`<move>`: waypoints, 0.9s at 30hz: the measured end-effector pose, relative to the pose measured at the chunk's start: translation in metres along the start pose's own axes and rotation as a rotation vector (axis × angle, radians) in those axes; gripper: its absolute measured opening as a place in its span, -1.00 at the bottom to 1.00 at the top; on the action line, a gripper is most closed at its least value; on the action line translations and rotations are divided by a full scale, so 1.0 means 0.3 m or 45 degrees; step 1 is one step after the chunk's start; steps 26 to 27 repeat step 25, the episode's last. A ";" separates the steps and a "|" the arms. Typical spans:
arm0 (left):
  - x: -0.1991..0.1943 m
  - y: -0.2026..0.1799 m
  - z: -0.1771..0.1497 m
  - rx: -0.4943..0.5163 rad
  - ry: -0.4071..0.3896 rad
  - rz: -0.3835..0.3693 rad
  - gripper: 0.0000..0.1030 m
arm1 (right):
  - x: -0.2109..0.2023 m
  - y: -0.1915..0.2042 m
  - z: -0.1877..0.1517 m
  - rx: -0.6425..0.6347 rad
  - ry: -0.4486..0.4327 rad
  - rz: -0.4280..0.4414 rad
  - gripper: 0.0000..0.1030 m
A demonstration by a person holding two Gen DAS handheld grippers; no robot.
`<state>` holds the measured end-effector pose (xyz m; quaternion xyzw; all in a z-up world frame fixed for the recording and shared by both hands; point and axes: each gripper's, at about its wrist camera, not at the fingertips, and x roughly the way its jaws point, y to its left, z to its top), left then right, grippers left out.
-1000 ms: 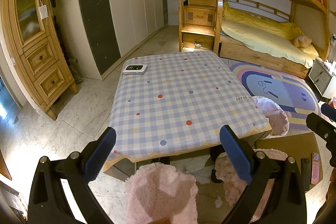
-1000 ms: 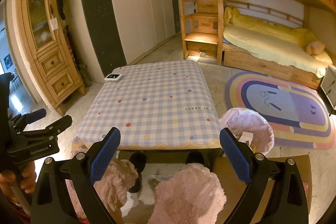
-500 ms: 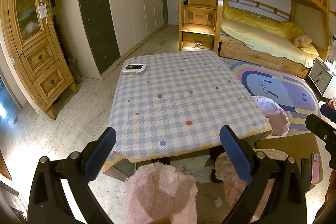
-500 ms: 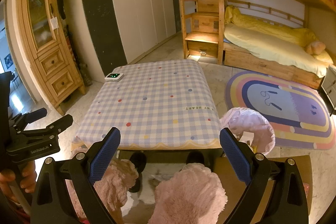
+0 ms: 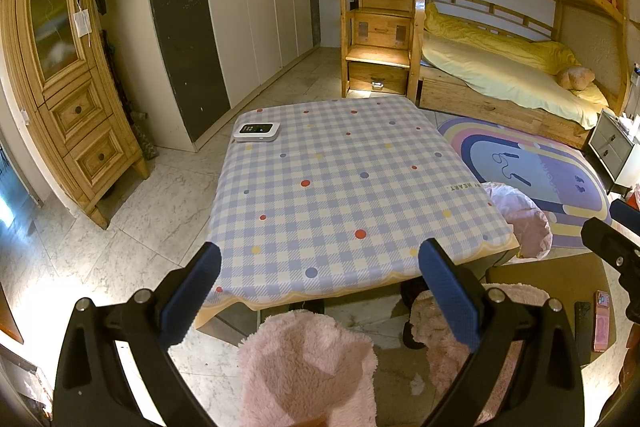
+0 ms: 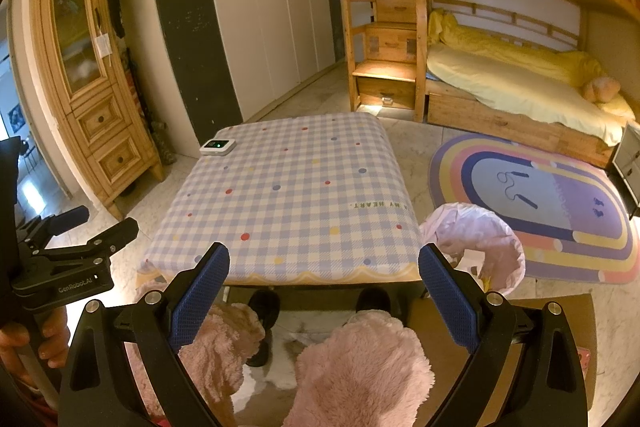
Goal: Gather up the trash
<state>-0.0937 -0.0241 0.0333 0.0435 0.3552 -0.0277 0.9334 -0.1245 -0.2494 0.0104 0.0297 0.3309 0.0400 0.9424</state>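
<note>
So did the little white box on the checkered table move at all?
No. The little white box sits at the same far-left corner of the checkered table, same as earlier.

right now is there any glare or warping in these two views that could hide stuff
Left wrist view: strong white glare on the marble floor at lower left, and fisheye bends the wooden cabinet. Right wrist view: evenly lit and sharp, bunk bed rails curve, corners vignetted black.
</note>
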 end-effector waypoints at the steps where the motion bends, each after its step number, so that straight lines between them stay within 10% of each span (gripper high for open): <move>1: 0.000 0.000 0.000 0.000 0.000 0.001 0.87 | -0.001 -0.002 0.000 0.000 0.000 0.000 0.83; 19: 0.019 0.005 -0.002 0.007 0.010 0.006 0.87 | -0.009 -0.034 -0.005 0.014 -0.019 -0.011 0.83; 27: 0.094 0.040 -0.002 -0.040 0.082 0.010 0.87 | -0.012 -0.212 -0.038 0.075 -0.104 -0.214 0.85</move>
